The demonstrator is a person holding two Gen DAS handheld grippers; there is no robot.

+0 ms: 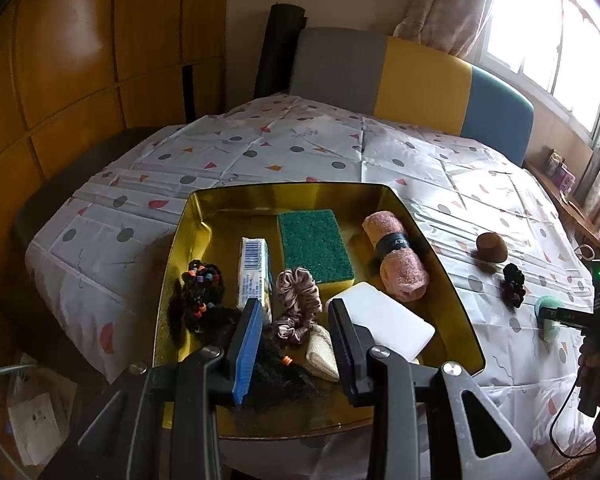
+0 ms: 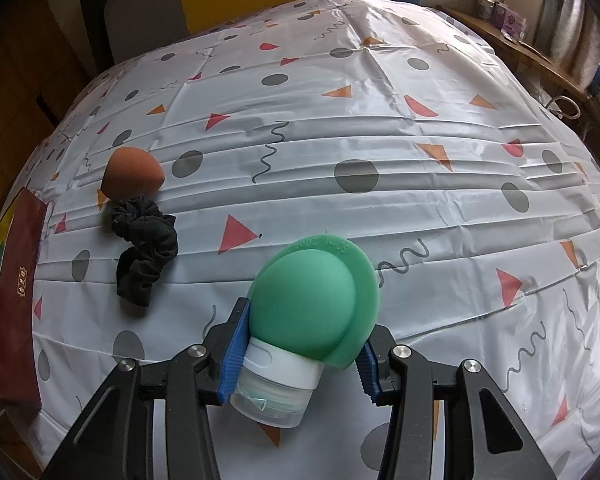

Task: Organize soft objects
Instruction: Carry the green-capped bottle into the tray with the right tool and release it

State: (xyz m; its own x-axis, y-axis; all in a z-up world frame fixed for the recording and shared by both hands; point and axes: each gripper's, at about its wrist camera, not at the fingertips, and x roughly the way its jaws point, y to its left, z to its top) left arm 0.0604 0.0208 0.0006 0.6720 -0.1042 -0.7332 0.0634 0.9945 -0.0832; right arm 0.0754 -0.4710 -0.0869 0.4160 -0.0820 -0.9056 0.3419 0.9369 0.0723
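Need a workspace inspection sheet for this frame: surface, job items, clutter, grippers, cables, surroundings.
Surface: table under a patterned tablecloth, creased.
Job's things: gold tray holds a green sponge, rolled pink towel, pink scrunchie, white block, tissue pack, beaded hair ties. On the cloth: brown makeup sponge, black scrunchie, green squeeze bottle.
Clutter: nothing seen on the table; papers on the floor.
Grippers: left gripper over the tray, jaws apart, empty; right gripper closed on the green squeeze bottle.
Cables: black cable beneath the right gripper.
Surroundings: tricolour chair, window, wood panelling.
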